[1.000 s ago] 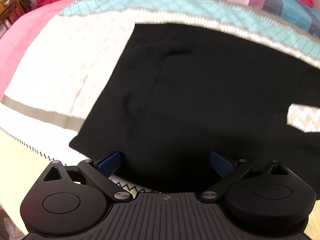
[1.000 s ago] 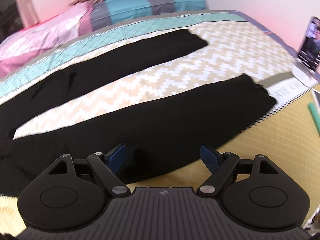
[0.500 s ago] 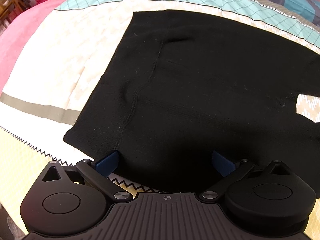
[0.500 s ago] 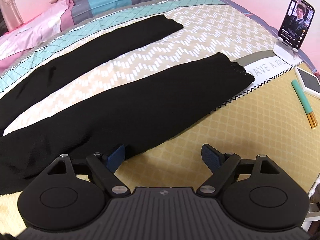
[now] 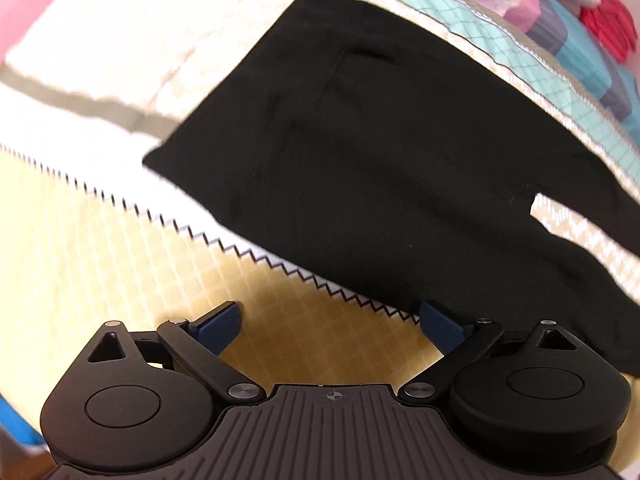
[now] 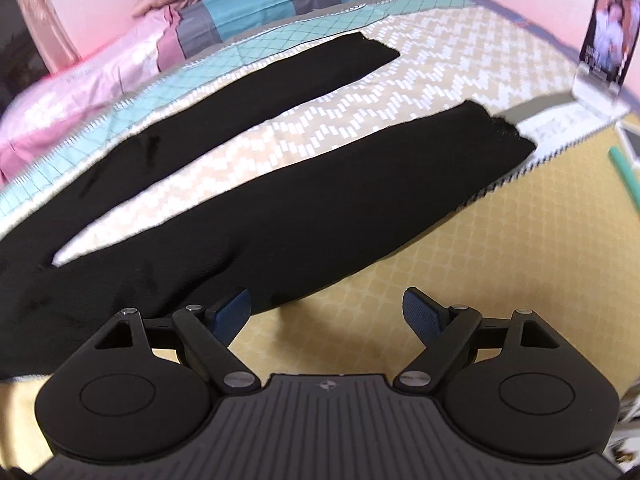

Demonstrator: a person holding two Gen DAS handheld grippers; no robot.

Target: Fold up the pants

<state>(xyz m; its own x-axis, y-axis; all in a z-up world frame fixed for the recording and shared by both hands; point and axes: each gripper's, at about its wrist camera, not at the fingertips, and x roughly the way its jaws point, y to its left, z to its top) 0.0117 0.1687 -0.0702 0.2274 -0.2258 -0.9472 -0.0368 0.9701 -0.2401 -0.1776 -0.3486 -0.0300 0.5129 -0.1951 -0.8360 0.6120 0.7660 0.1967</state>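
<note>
Both claws are spread wide and holding nothing. My left claw (image 5: 330,322) hangs over the yellow checked quilt on the bed (image 5: 100,248), and the black knit pants (image 5: 380,152) lie flat beyond it, waistband corner out at ten o'clock, the near edge running down past my right-hand finger at about two o'clock. My right claw (image 6: 326,312) sits at the near leg's lower edge, its left blue pad (image 6: 232,310) at or just over the fabric; I can't tell if it touches. In the right wrist view the pants (image 6: 304,200) fan out with the two legs well apart, a wedge of zigzag-patterned bedspread (image 6: 420,72) showing between them.

What worries me: this looks like soft, stretchy knit on a soft bed, so a pinch may catch only the top layer, or grab the quilt underneath along with it. With the legs splayed, carrying one over the other could leave them crooked. At three o'clock a teal pencil-like stick (image 6: 624,172) and an upright phone on a white stand (image 6: 604,52) sit near the hem; a dragged leg could sweep them.

Containers: none that I can see in either view.
</note>
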